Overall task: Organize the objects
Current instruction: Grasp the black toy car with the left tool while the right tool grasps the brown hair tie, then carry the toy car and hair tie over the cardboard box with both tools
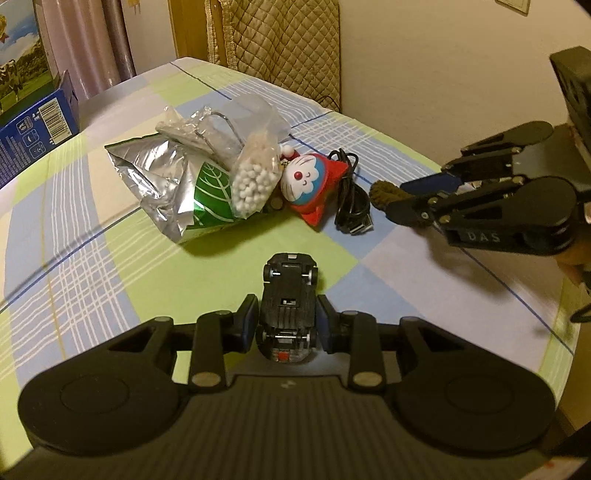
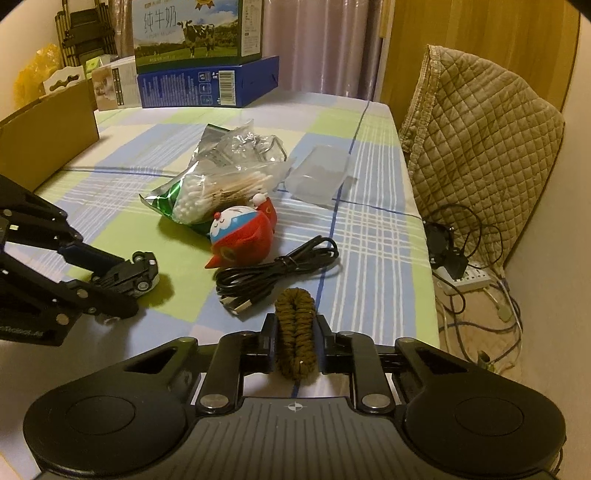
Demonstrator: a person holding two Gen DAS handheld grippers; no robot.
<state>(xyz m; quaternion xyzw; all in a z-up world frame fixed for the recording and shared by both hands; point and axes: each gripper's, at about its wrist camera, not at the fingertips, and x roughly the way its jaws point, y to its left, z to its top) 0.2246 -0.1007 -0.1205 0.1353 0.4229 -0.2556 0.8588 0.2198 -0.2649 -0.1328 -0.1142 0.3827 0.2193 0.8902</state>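
Observation:
A black toy car point(image 1: 289, 306), wheels up, sits between the pads of my left gripper point(image 1: 288, 321), which is shut on it; the right wrist view shows the same car point(image 2: 129, 275) in that gripper point(image 2: 110, 288) at the left. My right gripper point(image 2: 295, 339) is shut on a brown braided hair tie point(image 2: 295, 328), seen from the left wrist as the tie point(image 1: 384, 194) in the right gripper point(image 1: 402, 201). On the checked cloth lie a green foil bag point(image 1: 177, 188), a bag of cotton swabs point(image 2: 207, 192), a red cartoon figure point(image 2: 240, 236) and a black USB cable point(image 2: 273, 273).
A brown cardboard box point(image 2: 44, 147) stands at the left table edge, with a blue carton point(image 2: 207, 86) and a milk box point(image 2: 192, 33) behind. A clear plastic lid point(image 2: 317, 173) lies near the right edge. A quilted chair point(image 2: 480, 147) and a power strip point(image 2: 469, 280) are beside the table.

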